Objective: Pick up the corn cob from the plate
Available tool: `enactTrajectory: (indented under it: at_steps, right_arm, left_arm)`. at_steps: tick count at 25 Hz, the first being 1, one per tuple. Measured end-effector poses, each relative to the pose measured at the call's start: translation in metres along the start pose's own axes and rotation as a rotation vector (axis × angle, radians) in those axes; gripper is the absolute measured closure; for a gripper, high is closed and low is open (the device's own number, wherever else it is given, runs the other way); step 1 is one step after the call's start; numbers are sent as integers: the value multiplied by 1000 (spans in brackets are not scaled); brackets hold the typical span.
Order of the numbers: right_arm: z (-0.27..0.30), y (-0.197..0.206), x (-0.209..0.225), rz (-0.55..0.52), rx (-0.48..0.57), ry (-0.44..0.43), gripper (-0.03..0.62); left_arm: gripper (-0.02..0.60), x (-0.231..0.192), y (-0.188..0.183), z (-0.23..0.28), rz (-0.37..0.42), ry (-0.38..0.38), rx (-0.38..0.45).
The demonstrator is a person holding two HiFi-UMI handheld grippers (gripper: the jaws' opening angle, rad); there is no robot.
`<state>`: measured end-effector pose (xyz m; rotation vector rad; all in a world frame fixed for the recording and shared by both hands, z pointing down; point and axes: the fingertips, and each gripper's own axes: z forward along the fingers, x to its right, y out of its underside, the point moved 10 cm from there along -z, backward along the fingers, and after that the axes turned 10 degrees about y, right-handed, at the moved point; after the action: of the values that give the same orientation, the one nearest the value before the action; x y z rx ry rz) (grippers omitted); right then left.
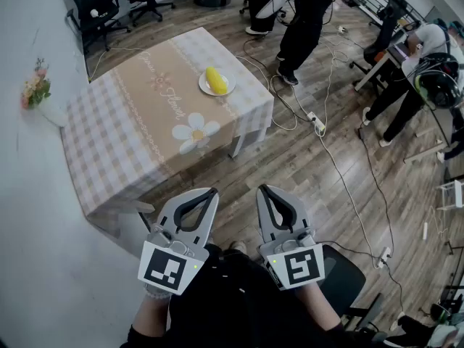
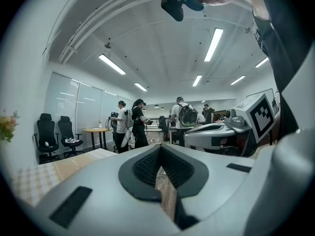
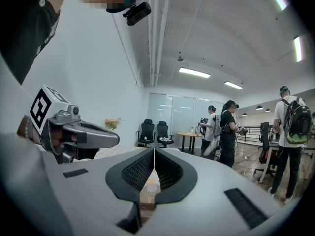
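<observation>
Corn cob lies on a white plate at the far right part of the bench, which has a checked cloth with a tan runner and a daisy print. Left gripper and right gripper are held side by side close to the person's body, over the wood floor and well short of the bench, so neither is near the cob. Both point about level toward the far side of the room.

Left jaws are clenched together with nothing between them. Right jaws are also pressed tip to tip and empty. Each gripper has its marker cube at the near end.

A bunch of flowers sits by the wall off the bench's left edge. Black office chairs are at far left. Several people stand at far right — a corded power strip lies on the floor near them.
</observation>
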<state>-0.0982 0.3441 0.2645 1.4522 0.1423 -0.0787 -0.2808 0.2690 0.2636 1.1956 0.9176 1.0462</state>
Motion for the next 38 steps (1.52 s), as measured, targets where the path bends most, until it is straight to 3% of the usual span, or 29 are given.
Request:
enactTrajectory:
  at_steps: [15,32,38]
  right_arm:
    - [-4,0,-5,20,2,15,551]
    - [16,-9,-36,13,14,54,549]
    - [-3,-25,-55,0,18,91,549]
  left_arm:
    - [569,-1,3,-3,2,18,5]
    - [569,-33,4,-26,16,22,19]
    - [569,-29,-6,-53,34,42,25]
